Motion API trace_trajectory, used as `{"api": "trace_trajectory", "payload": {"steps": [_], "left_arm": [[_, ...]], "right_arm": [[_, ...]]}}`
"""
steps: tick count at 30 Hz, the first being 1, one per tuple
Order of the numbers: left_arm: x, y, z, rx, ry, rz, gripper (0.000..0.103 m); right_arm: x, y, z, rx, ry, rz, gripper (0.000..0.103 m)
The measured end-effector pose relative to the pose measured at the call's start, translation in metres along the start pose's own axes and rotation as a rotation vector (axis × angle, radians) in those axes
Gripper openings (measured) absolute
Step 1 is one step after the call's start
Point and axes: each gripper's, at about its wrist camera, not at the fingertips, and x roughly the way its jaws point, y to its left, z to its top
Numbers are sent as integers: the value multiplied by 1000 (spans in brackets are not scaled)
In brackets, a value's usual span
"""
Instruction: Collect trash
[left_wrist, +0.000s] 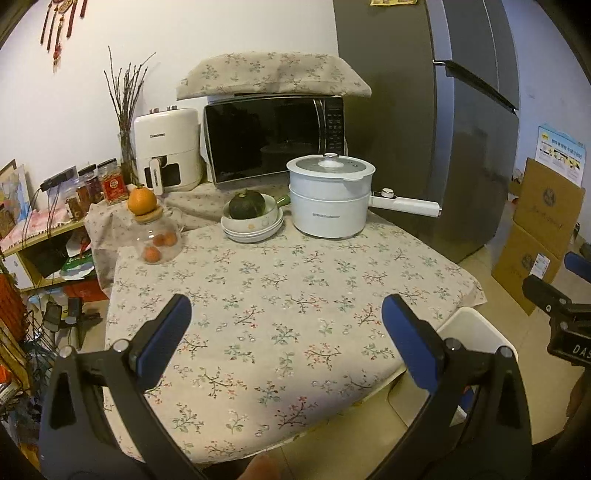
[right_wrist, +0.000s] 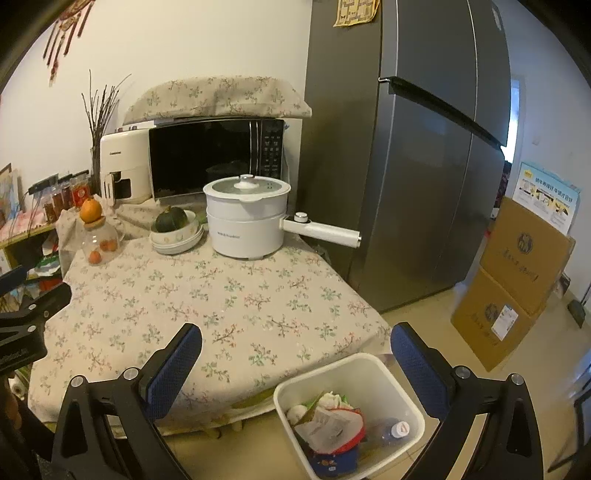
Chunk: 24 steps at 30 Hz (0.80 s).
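A white plastic trash bin (right_wrist: 369, 363) stands on the floor at the table's front right corner. It holds crumpled wrappers (right_wrist: 328, 424), a small bottle and other trash. Its rim shows in the left wrist view (left_wrist: 476, 328). My left gripper (left_wrist: 286, 332) is open and empty above the floral tablecloth (left_wrist: 280, 295). My right gripper (right_wrist: 295, 356) is open and empty, above the table edge and the bin. No loose trash shows on the tablecloth (right_wrist: 221, 302).
At the back of the table stand a white electric pot (left_wrist: 328, 199) with a long handle, stacked bowls with a green squash (left_wrist: 247, 206), and a glass jar topped by an orange (left_wrist: 142, 201). A microwave (left_wrist: 273, 136), air fryer, fridge (right_wrist: 406, 166) and cardboard boxes (right_wrist: 517, 280) surround it.
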Motion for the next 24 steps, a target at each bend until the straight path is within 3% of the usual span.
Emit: {"api": "trace_trajectory", "payload": {"steps": [24], "left_arm": [[-10, 2, -1, -1, -37, -30, 102]], "right_arm": [[-5, 6, 4, 7, -69, -13, 103]]}}
